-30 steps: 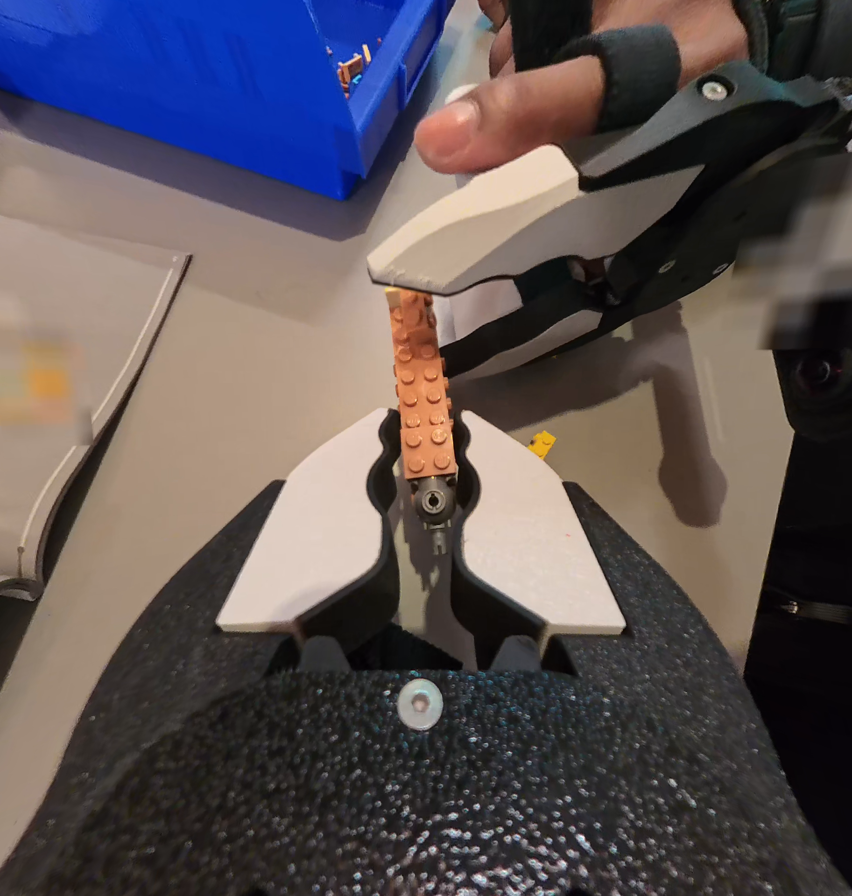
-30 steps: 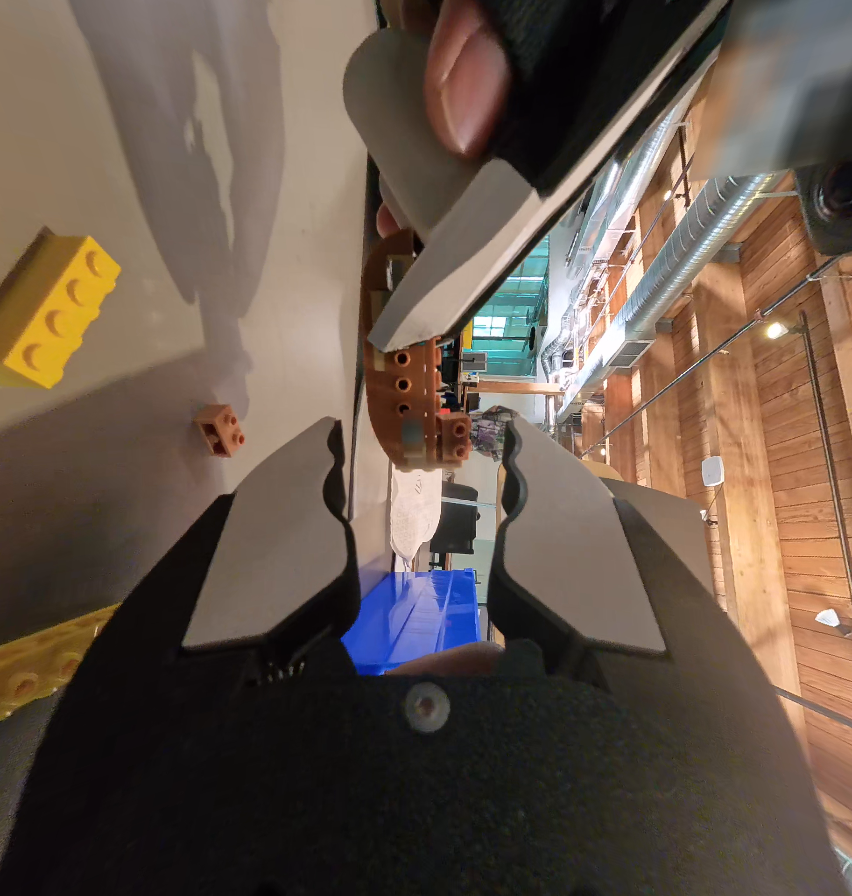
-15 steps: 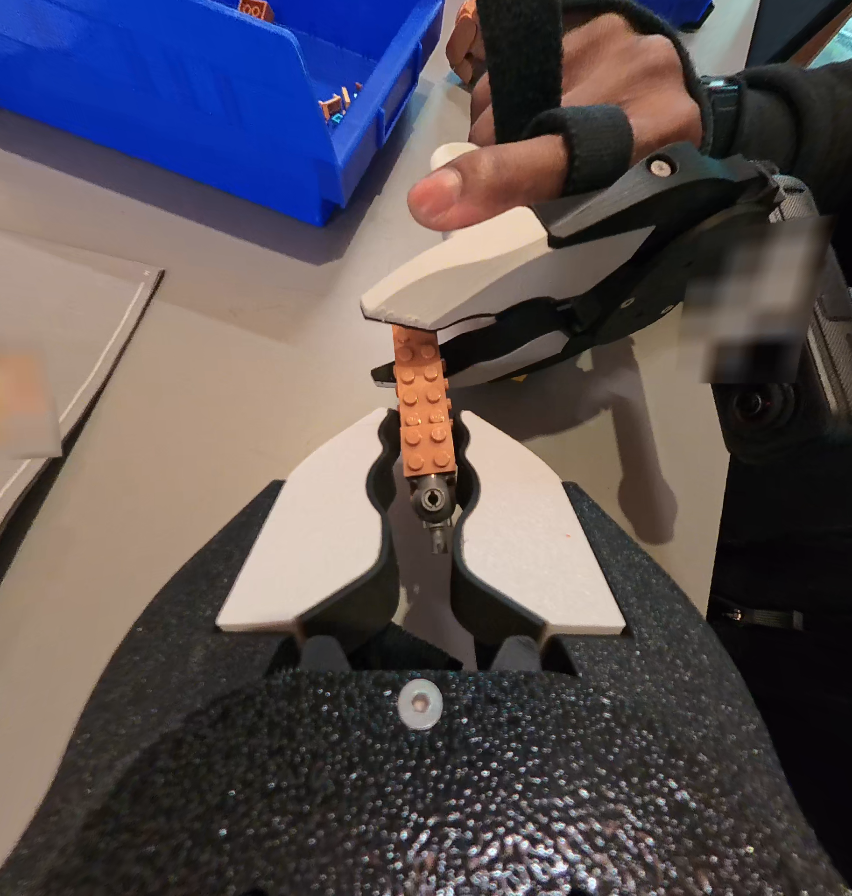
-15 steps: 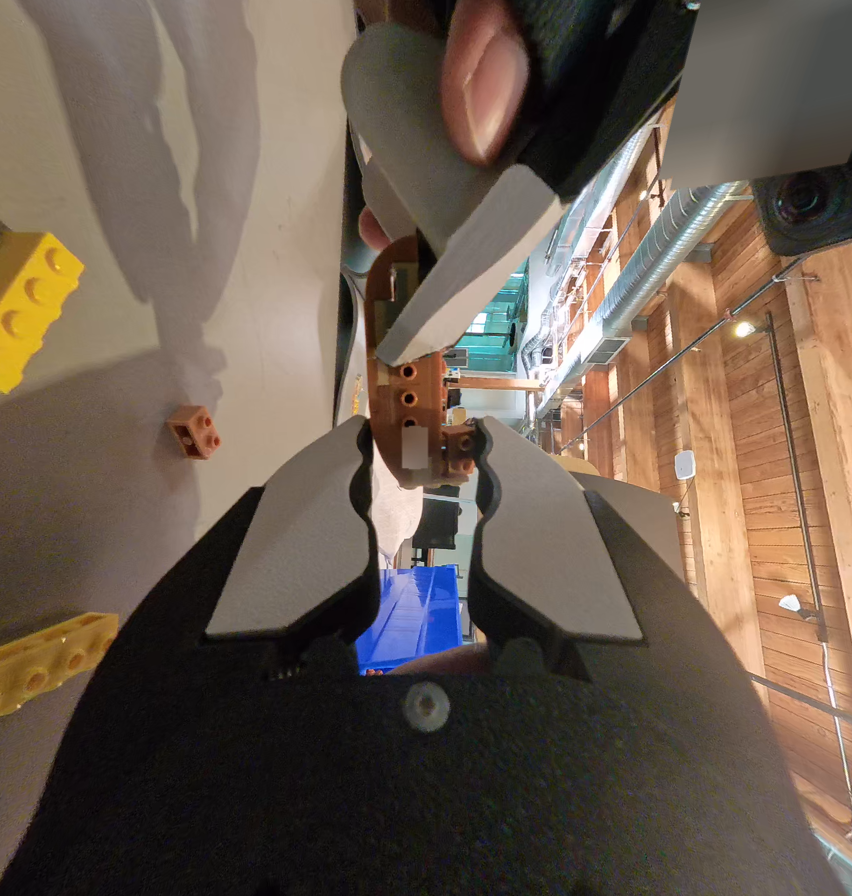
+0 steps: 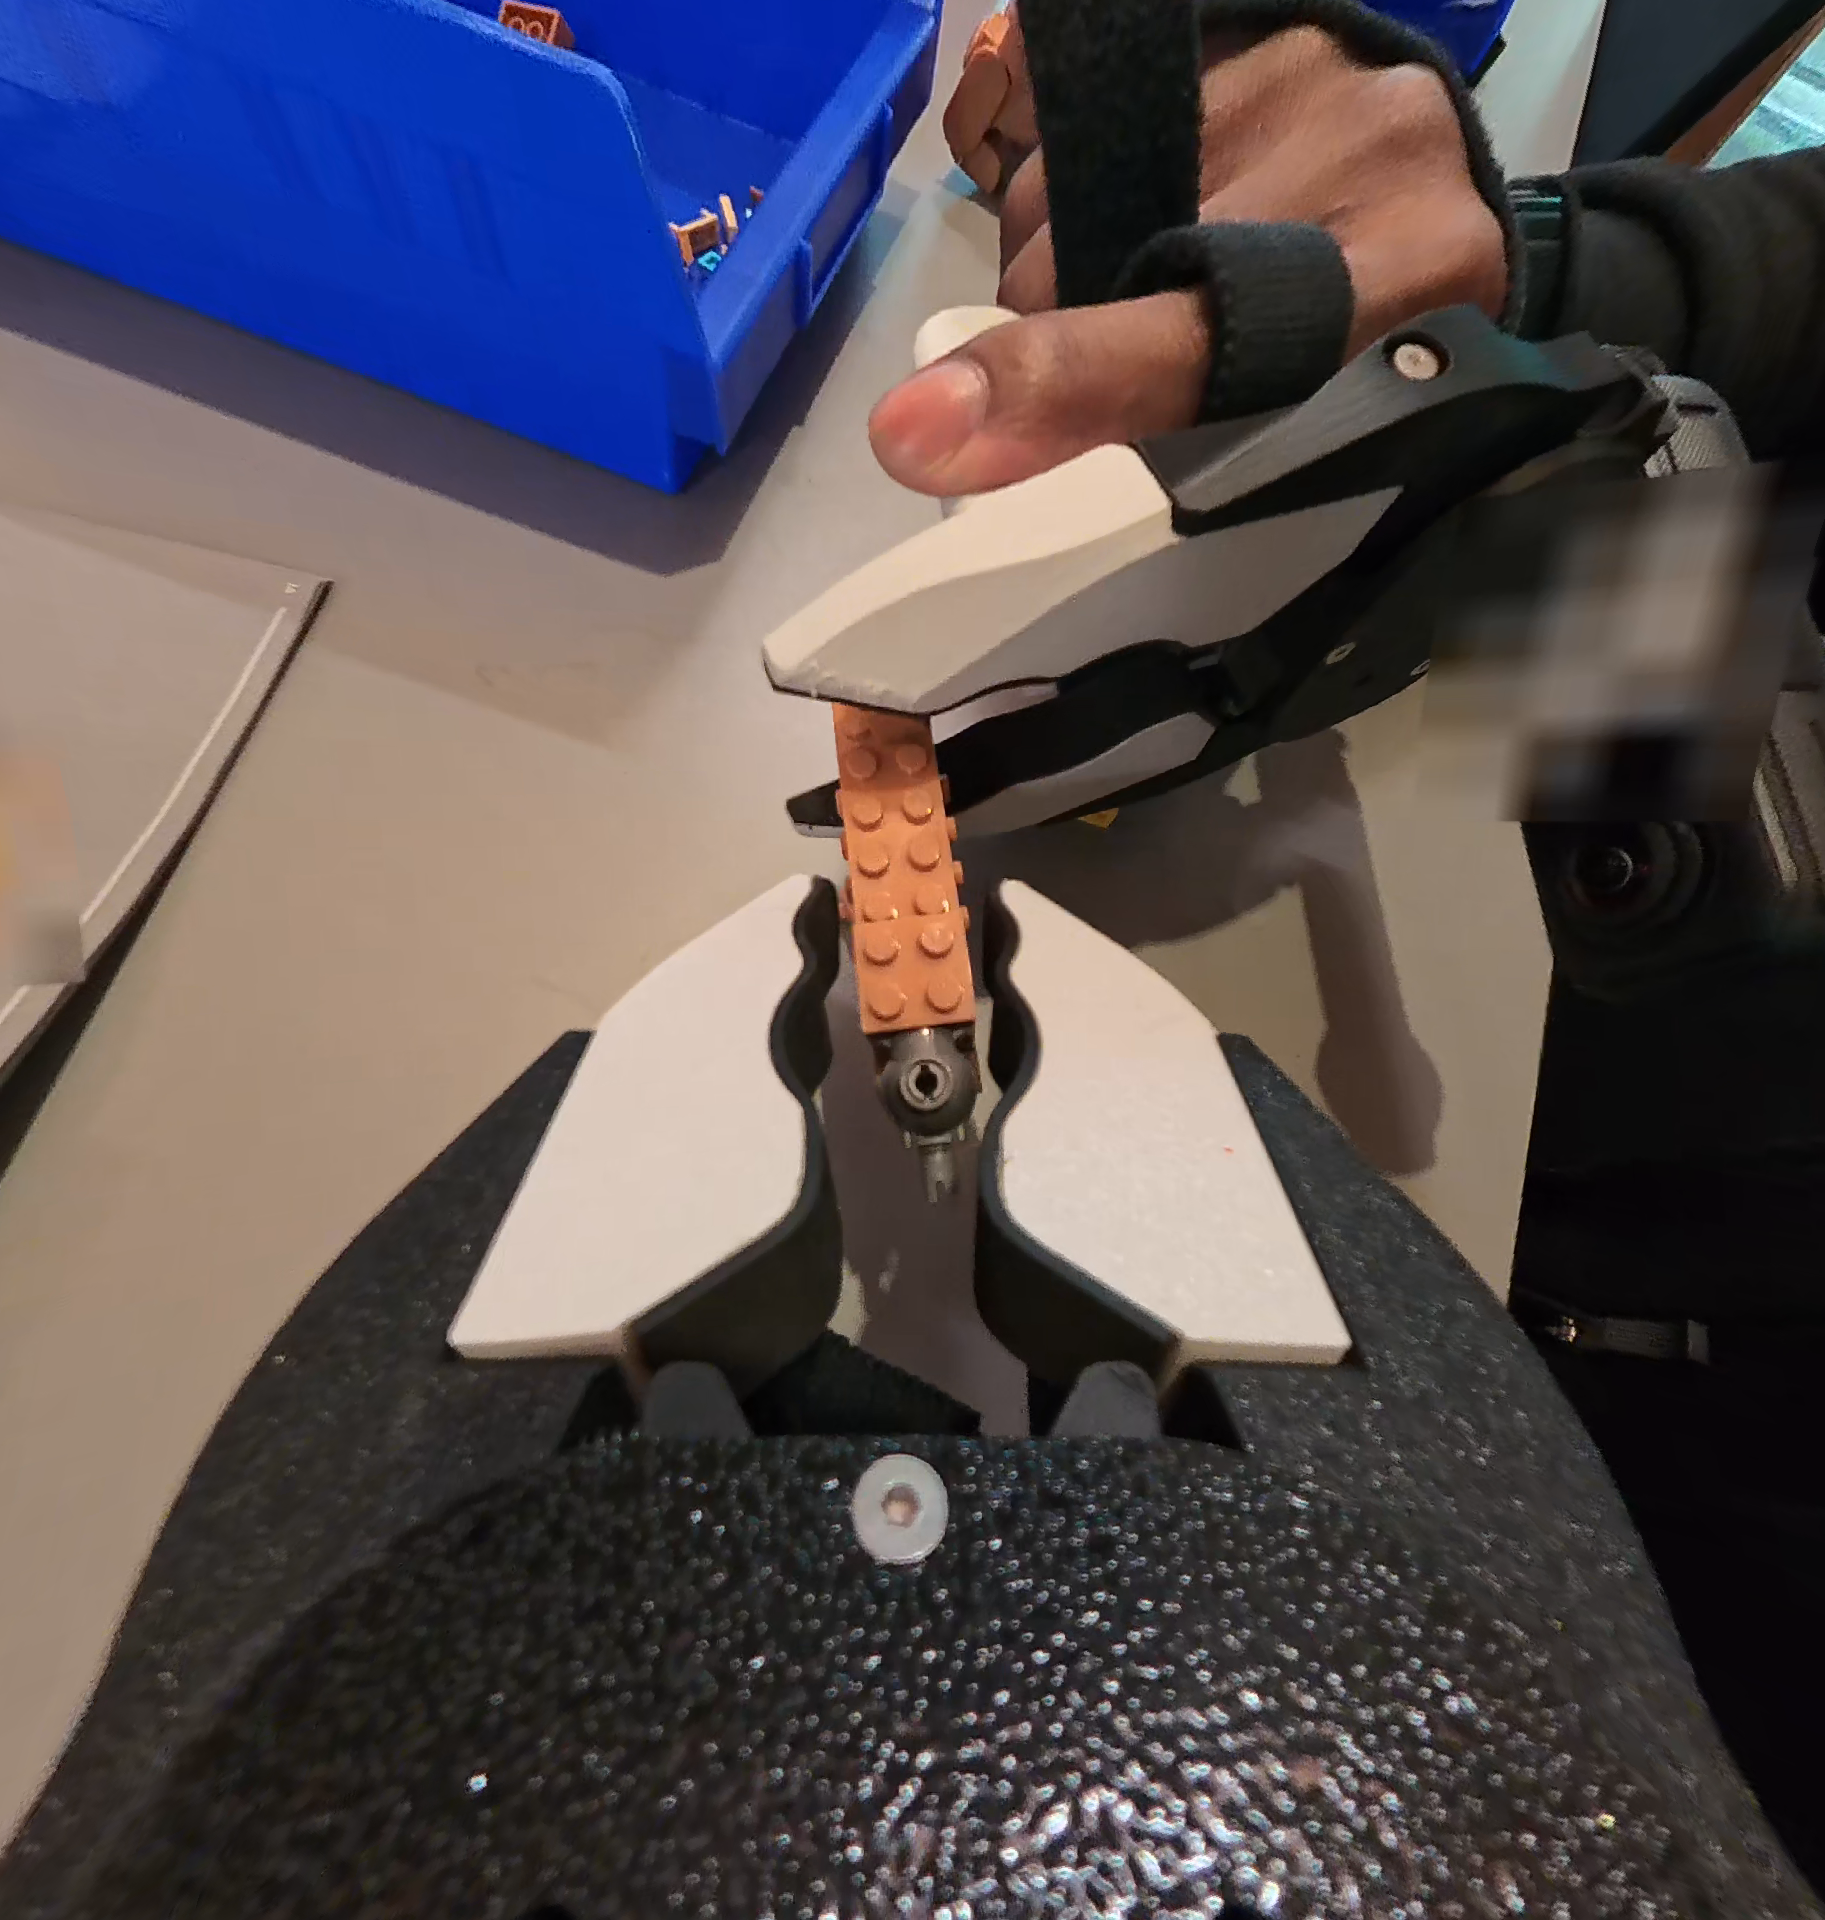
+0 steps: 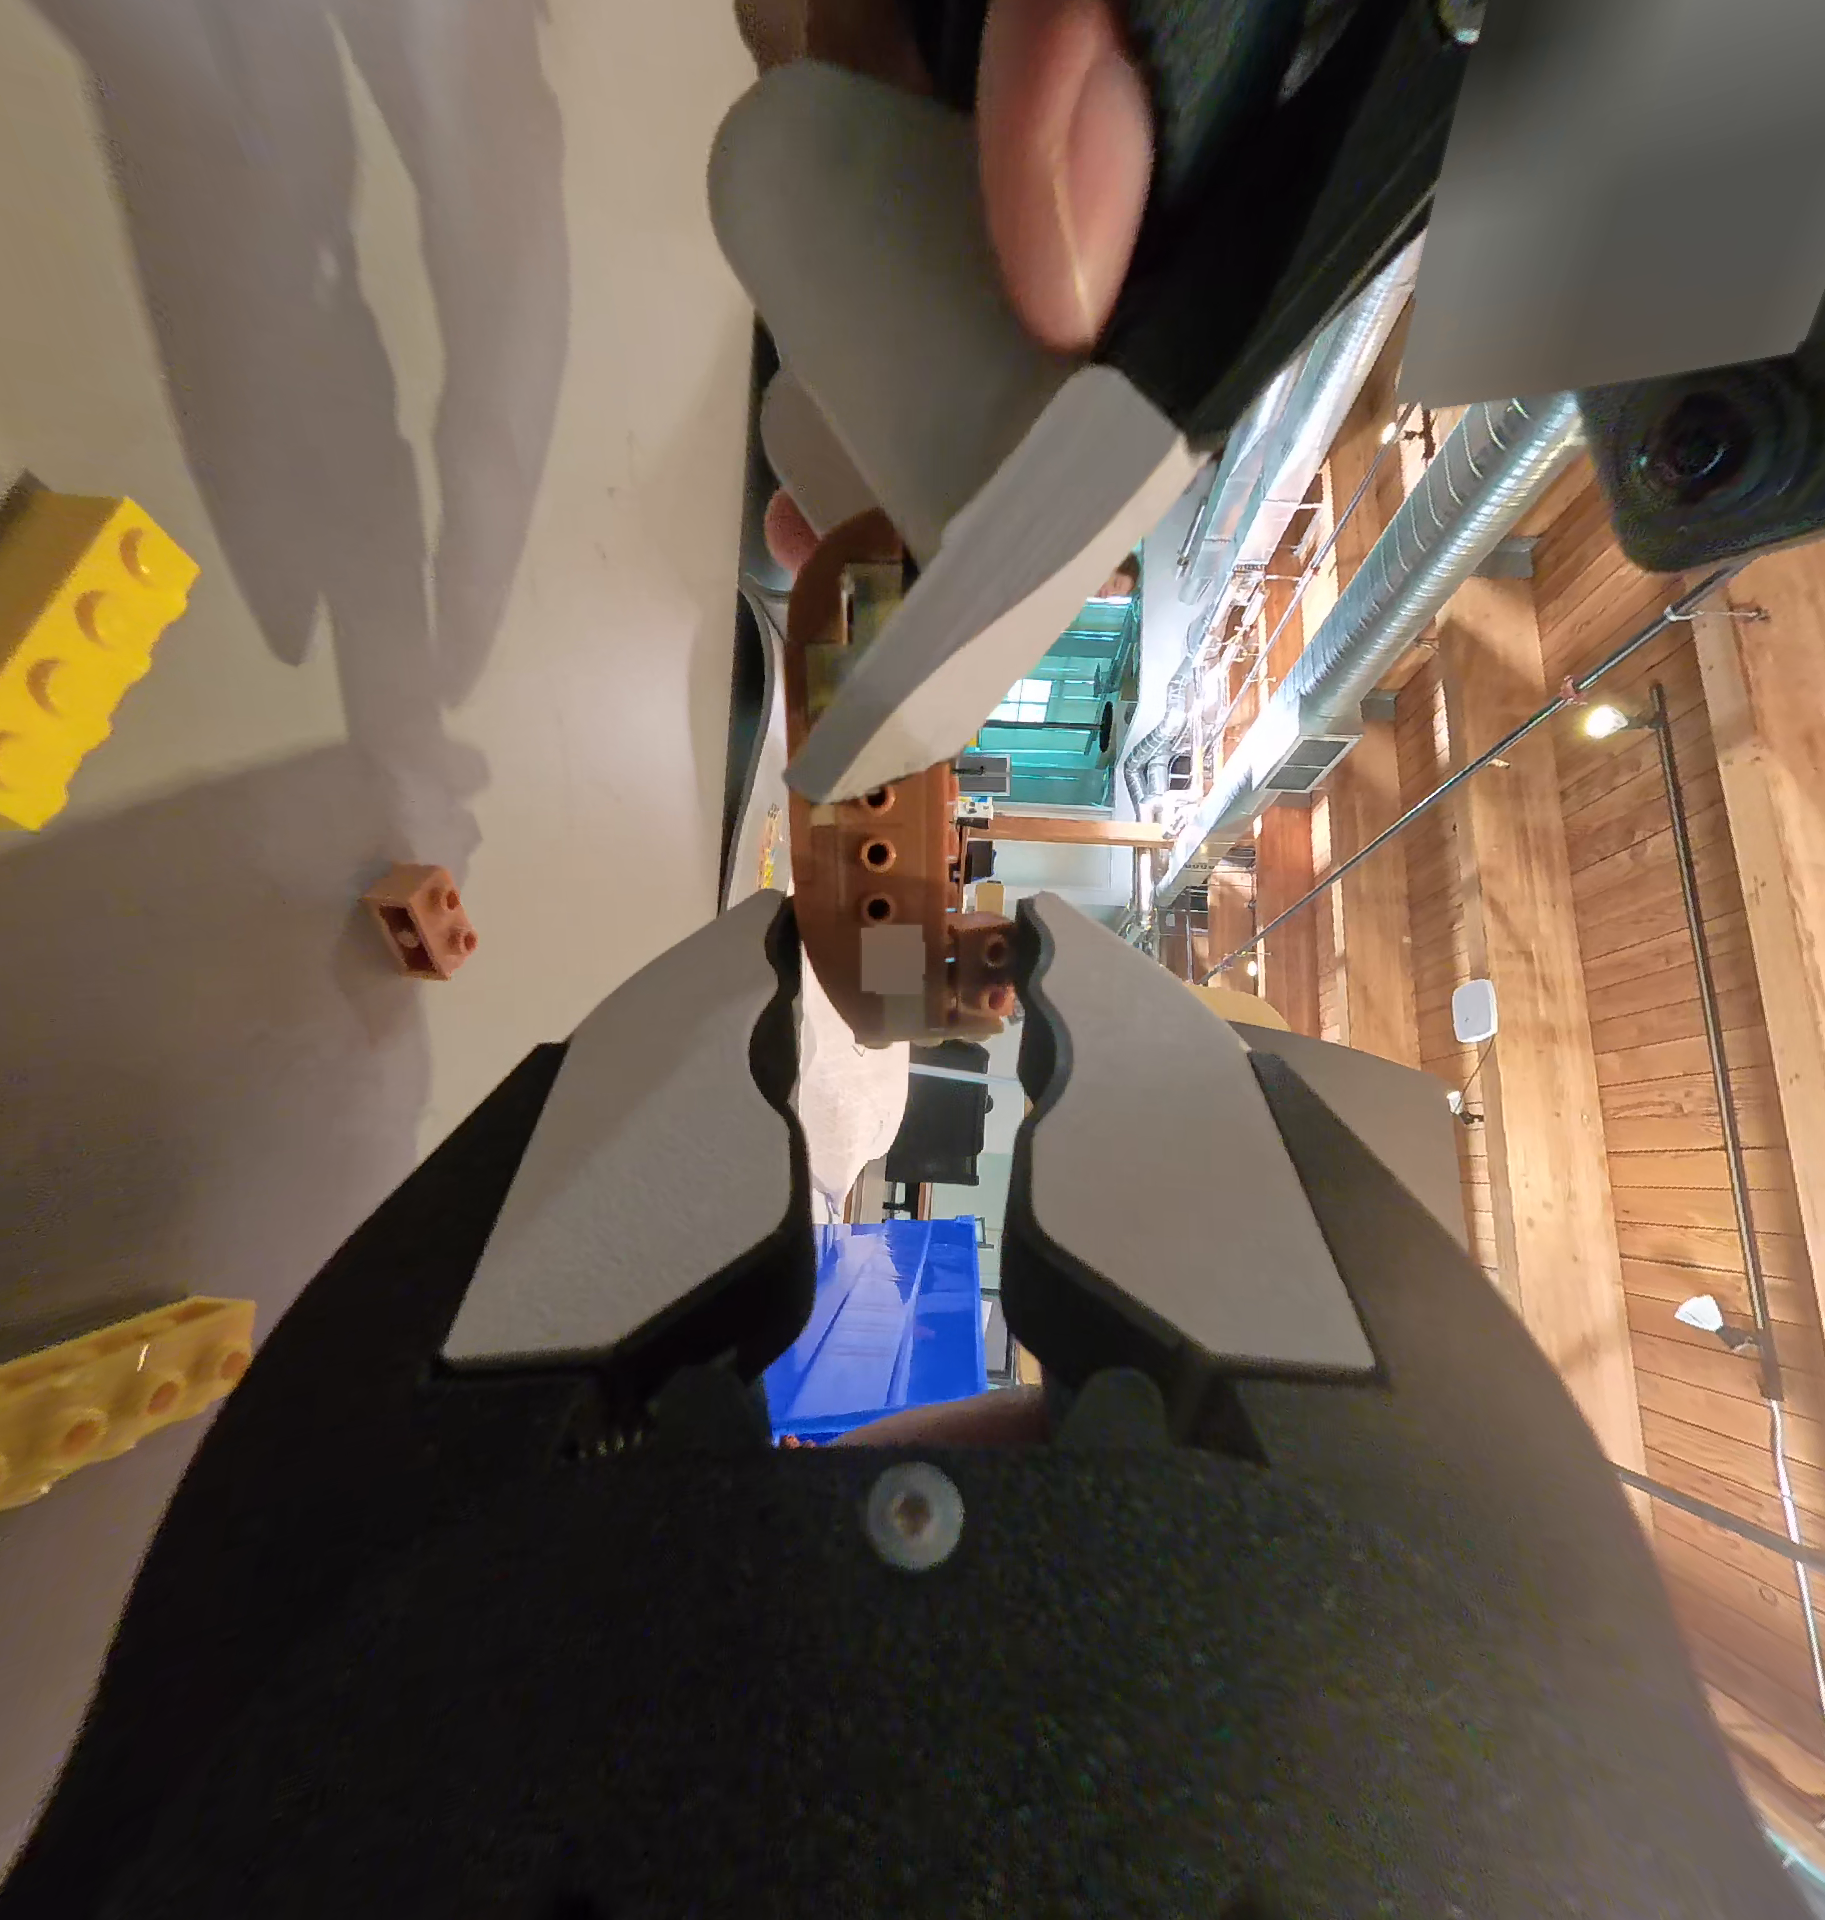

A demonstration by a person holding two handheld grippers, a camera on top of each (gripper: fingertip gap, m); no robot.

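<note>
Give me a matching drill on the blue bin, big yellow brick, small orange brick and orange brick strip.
1 blue bin
2 big yellow brick
3 small orange brick
4 orange brick strip

A in the air, off the table
B contains small loose pieces
C on the table, four studs showing
D on the table, two studs showing

Pairs: 1-B, 2-C, 3-D, 4-A

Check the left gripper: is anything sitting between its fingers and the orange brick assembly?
Nothing visible does. The orange brick assembly stands directly between the left gripper's fingers, with a slim gap on each side. The only other thing on it is the right gripper, clamped on its far end.
</note>
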